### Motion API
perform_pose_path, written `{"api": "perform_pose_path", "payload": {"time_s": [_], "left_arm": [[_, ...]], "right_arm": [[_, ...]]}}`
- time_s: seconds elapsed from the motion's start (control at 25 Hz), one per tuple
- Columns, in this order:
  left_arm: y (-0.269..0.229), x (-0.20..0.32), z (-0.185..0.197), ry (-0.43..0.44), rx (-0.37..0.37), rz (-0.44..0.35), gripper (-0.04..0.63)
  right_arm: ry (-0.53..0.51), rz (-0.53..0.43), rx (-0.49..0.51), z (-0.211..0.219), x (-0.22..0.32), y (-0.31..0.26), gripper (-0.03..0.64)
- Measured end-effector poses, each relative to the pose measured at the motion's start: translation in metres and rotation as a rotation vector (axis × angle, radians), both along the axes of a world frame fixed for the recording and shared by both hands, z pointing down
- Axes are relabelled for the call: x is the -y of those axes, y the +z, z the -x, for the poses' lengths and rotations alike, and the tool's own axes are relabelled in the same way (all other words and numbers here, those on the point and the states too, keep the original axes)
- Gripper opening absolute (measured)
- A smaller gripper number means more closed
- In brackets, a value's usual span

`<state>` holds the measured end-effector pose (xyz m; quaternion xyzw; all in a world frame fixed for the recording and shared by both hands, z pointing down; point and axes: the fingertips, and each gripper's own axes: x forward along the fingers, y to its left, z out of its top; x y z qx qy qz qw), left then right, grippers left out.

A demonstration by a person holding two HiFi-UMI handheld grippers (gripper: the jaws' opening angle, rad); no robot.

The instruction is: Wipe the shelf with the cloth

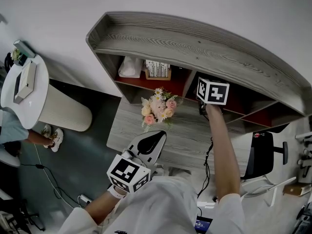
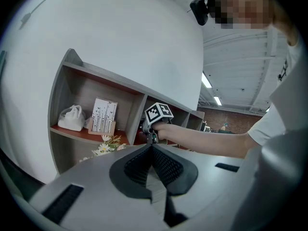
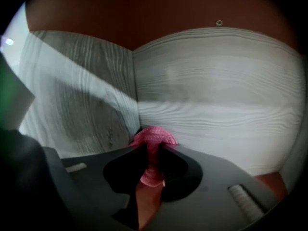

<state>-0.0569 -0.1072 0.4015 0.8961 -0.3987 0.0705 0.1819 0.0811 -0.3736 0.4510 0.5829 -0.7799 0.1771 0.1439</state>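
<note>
Closest in, the left gripper [image 2: 152, 148] is held low in front of the person's white shirt [image 1: 165, 204], over the near edge of the grey wood-grain counter [image 1: 190, 138]. Its own view shows its jaws pressed together with nothing between them. A little further on, a bouquet of pale pink and white flowers [image 1: 158, 108] stands on the counter just in front of the shelf [image 1: 195, 43], a grey wood-grain unit with red boards inside its compartments. The person's right arm [image 1: 224, 150] stretches past the flowers into the compartment just right of the divider behind them. There the right gripper [image 3: 153, 150] has its jaws pinching the pink cloth [image 3: 153, 137]; a bunched fold of it bulges out past the tips. This fold sits at the seam where two grey wood-grain panels meet inside the compartment, and it looks to be touching them, with a red-brown surface beyond. In the compartment to the left, a white bag [image 1: 130, 67] sits beside a small wooden holder of striped cards [image 1: 157, 69]. Off to the right of the counter is a black chair [image 1: 263, 152], and far to the left stands a round white table [image 1: 36, 99].
</note>
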Motion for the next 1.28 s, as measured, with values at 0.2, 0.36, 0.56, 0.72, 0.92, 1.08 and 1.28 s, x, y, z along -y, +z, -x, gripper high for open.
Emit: {"api": "perform_pose_path", "payload": {"time_s": [0.2, 0.36, 0.56, 0.72, 0.92, 1.08, 1.28], "left_arm": [[0.001, -0.003, -0.005, 0.014, -0.003, 0.002, 0.006], [-0.004, -0.003, -0.010, 0.023, -0.003, -0.007, 0.006], [-0.004, -0.002, -0.009, 0.026, -0.001, -0.010, 0.006], [-0.002, -0.002, -0.012, 0.029, -0.002, -0.006, 0.006], [-0.006, -0.002, -0.012, 0.030, -0.010, -0.011, 0.006], [-0.007, -0.002, -0.013, 0.034, -0.014, -0.013, 0.006], [-0.006, -0.004, -0.017, 0.050, -0.014, -0.009, 0.006]], "right_arm": [[-0.131, -0.013, 0.014, 0.016, -0.008, -0.003, 0.081], [-0.152, -0.037, 0.041, 0.017, -0.010, -0.005, 0.081], [-0.190, -0.110, 0.076, 0.024, -0.014, -0.016, 0.081], [-0.169, -0.233, 0.129, 0.021, -0.016, -0.043, 0.081], [-0.165, -0.360, 0.168, 0.021, -0.022, -0.075, 0.081], [-0.212, -0.421, 0.208, 0.022, -0.032, -0.095, 0.081], [-0.266, -0.476, 0.202, 0.027, -0.047, -0.106, 0.081]]}}
